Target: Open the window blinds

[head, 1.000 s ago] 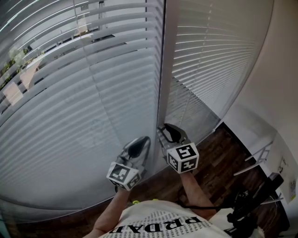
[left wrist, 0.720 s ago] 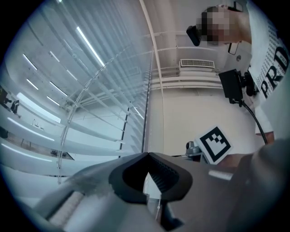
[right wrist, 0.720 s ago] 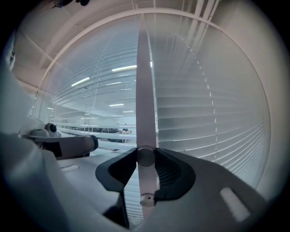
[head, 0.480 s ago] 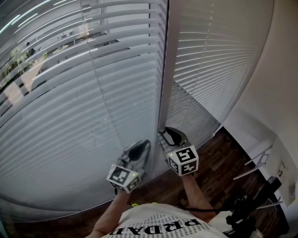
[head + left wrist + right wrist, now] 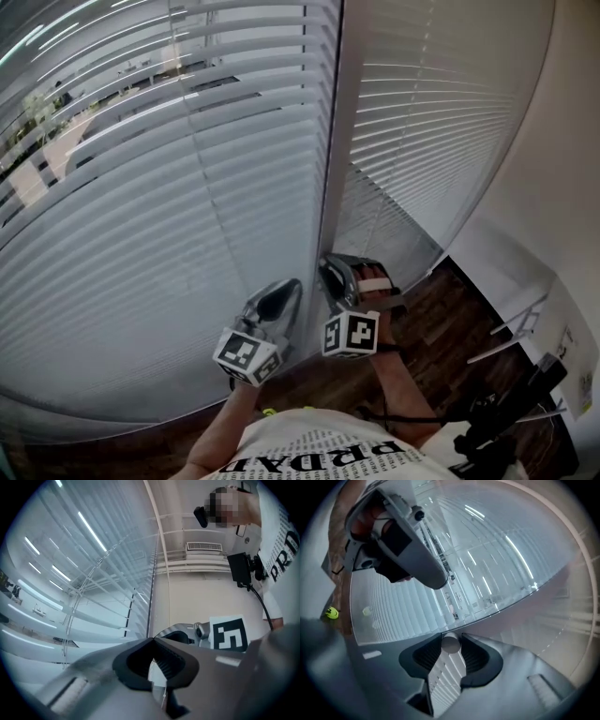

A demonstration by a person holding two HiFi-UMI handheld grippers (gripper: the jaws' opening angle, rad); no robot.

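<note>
Window blinds [image 5: 187, 216], wand [image 5: 450, 645] between right gripper [image 5: 451, 640] fingers [image 5: 477, 657].

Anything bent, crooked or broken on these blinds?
Nothing stands out. The slats of the left blind and the right blind run parallel, and none looks bent or missing. The right hand-held gripper is shut on the wand.

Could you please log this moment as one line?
blinds down | right gripper shut on wand | left gripper shut
</note>
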